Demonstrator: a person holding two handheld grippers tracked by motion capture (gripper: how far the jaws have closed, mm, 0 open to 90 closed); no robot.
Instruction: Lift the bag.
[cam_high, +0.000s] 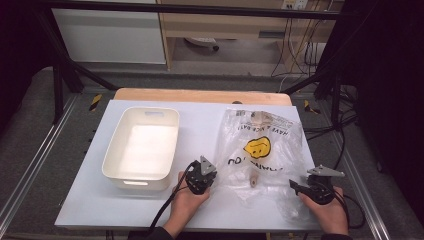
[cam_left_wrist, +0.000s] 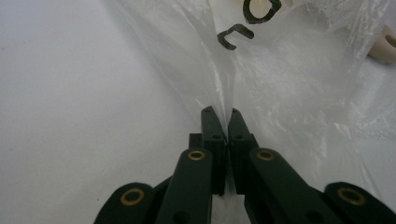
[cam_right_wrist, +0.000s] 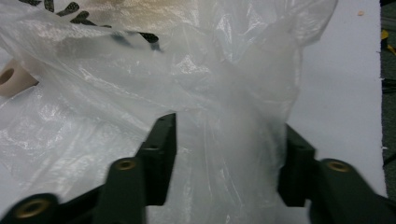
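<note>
A thin, clear plastic bag (cam_high: 260, 150) lies crumpled on the right half of the white table (cam_high: 200, 125), its film glossy and creased, printed with a yellow smiley face and dark lettering. Through the film a small pale, tube-like piece (cam_high: 253, 180) shows near the bag's near edge; what it is made of cannot be told. To the left stands a cream plastic tub (cam_high: 142, 147), rectangular with rounded corners, smooth walls and a slot handle at each end.

The left gripper (cam_high: 204, 175), matte black with a grey three-cornered plate on top, sits just at the bag's near left edge. The right gripper (cam_high: 300, 189) sits at the bag's near right corner.

The left gripper view gives what the high view cannot: the left gripper (cam_left_wrist: 222, 122) is clenched on a pinched fold of the film, which rises from between the two ribbed black jaws in a tight pleat. Brass-coloured rivets mark its linkage.

In the right gripper view the right gripper (cam_right_wrist: 229, 135) has its jaws standing apart, with a bunched, cloudy mass of the bag between them; the film lies against both jaws but is not squeezed flat, so it is released rather than gripping. The same view shows the pale piece's hollow end (cam_right_wrist: 14, 79) at the far left, under the film.
</note>
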